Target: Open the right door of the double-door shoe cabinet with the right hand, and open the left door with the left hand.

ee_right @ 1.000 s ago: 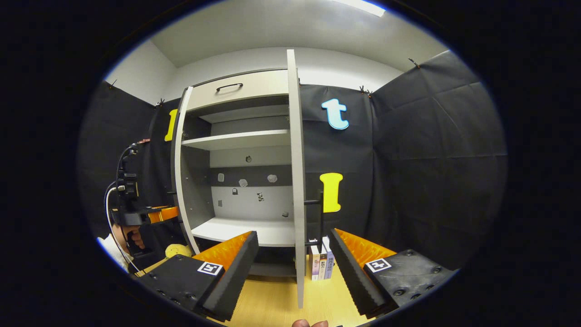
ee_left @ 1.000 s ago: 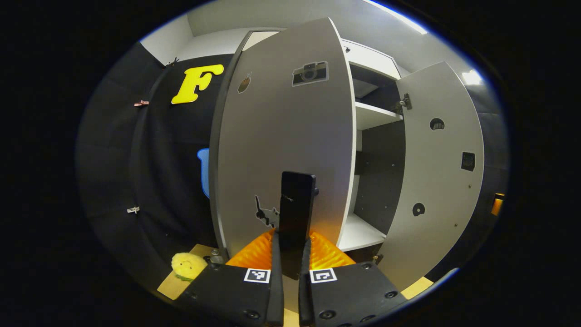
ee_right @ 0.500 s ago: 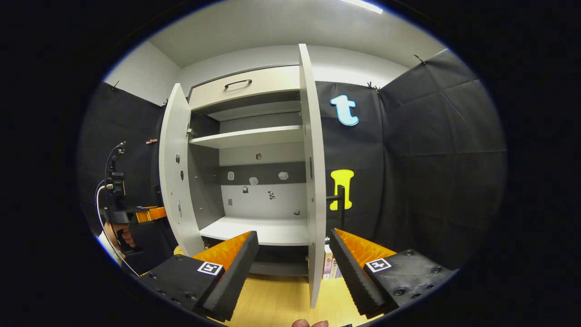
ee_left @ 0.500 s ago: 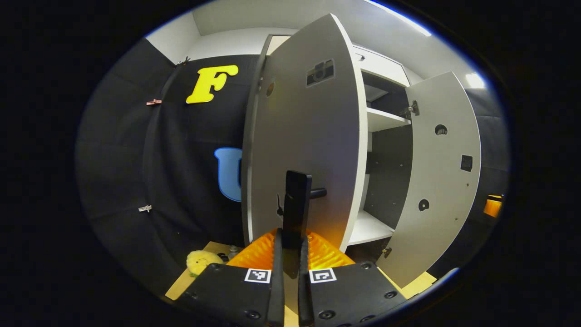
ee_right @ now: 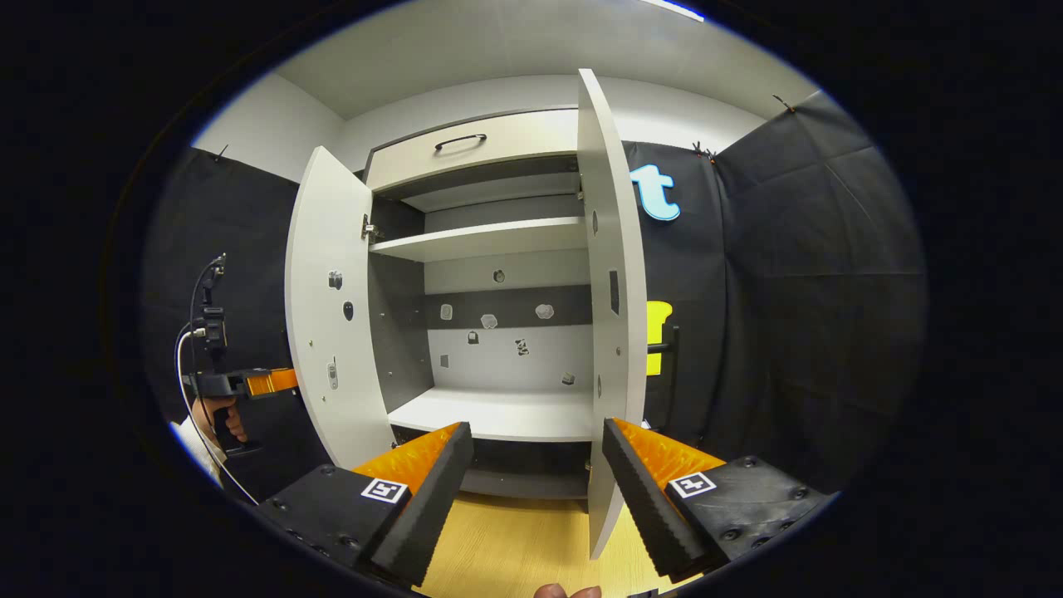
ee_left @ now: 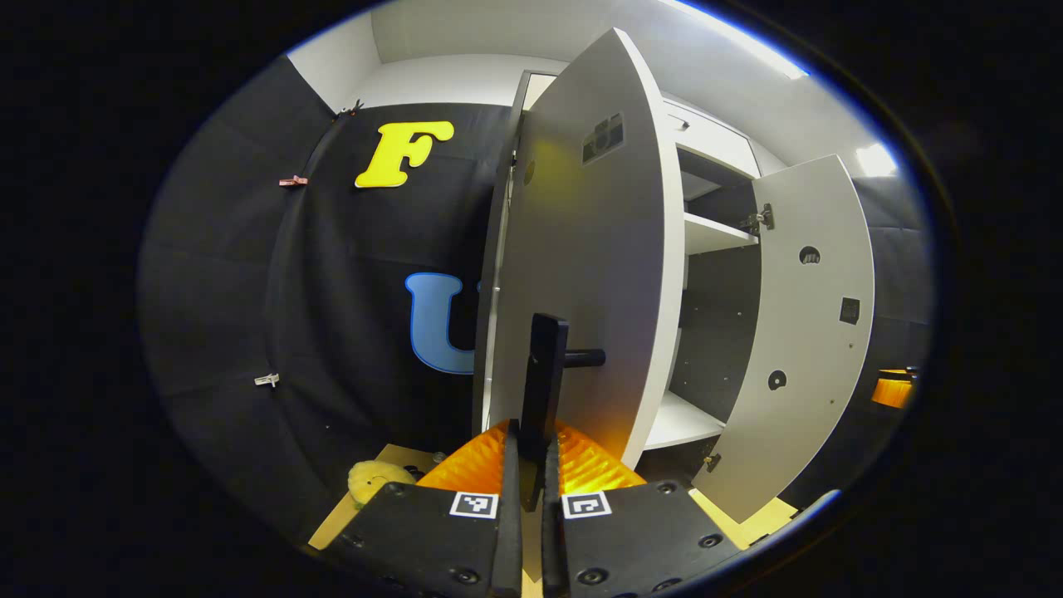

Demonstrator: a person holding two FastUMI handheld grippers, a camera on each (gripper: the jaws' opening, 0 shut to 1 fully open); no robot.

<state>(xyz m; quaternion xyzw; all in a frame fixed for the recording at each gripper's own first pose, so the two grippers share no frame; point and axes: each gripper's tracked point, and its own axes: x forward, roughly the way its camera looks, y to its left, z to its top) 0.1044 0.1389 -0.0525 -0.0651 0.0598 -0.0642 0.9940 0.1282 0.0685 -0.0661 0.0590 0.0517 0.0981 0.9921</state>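
The grey double-door shoe cabinet stands with both doors swung out. My left gripper is shut on the black bar handle of the left door, and that door stands nearly edge-on to me. The right door hangs wide open beyond it. In the right gripper view my right gripper is open with nothing between its fingers, in front of the cabinet's lower shelf. The right door shows its inner face just past my right finger. At far left the left door stands open, with the left gripper held by a hand.
A yellow plush toy lies on the wooden tabletop left of the cabinet. A drawer with a dark handle tops the cabinet. Black cloth walls close in on both sides.
The left door has swung further open with my left gripper on its handle. The right gripper's view has shifted, so the right door now shows its inner face and hides the books.
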